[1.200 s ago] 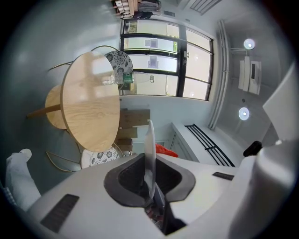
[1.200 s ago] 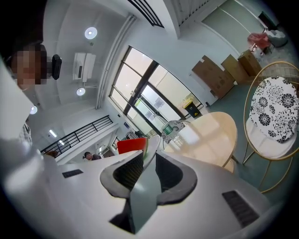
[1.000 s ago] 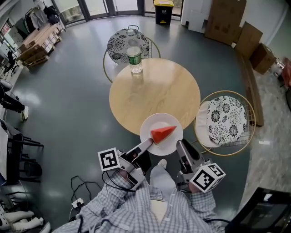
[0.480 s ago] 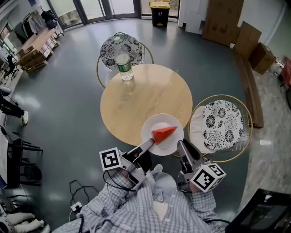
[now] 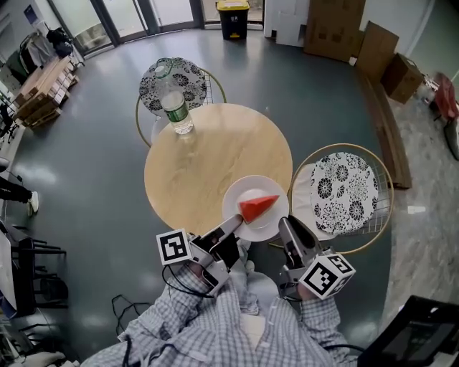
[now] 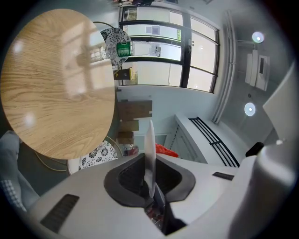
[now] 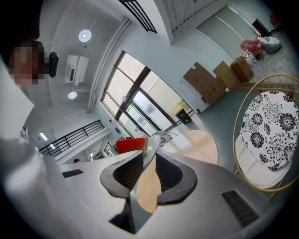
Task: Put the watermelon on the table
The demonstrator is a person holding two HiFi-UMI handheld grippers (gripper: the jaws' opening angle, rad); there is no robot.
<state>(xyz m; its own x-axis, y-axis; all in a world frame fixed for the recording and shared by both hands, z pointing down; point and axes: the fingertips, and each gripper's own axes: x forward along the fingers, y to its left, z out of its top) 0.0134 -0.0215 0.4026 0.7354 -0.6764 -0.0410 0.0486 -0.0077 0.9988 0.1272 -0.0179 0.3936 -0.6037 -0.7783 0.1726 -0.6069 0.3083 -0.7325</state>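
Watermelon (image 5: 257,208): one red wedge, lying on a white plate (image 5: 240,195), tip toward the right-hand chair. Nearest the camera, a checked shirt and both tools. Left gripper (image 5: 233,223) clenched on the plate's near-left rim; in the left gripper view the rim (image 6: 149,140) stands edge-on between the pads, the red wedge (image 6: 164,150) just past it. Right gripper (image 5: 285,228) clamped likewise on the near-right rim; in the right gripper view the plate (image 7: 148,184) fills the gap between the jaws, with the wedge (image 7: 130,145) beyond. Each tool carries a cube of black-and-white square markers. Plate overlaps the near edge of a round pale-wood table (image 5: 208,161); whether it rests on the top or hangs just above it cannot be told. Tabletop between plate and far edge is bare. Just right of the plate and table, a gold wire chair with a black-and-white floral cushion (image 5: 344,193). At the table's far-left edge, an upright clear bottle (image 5: 174,111) with a green label, print too small to read. Behind the bottle, a second chair (image 5: 172,79) with the same cushion. Farther back on the grey floor: a dark bin with a yellow lid (image 5: 234,16), flattened cardboard (image 5: 337,29) against the wall, wooden pallets (image 5: 39,86) at far left.
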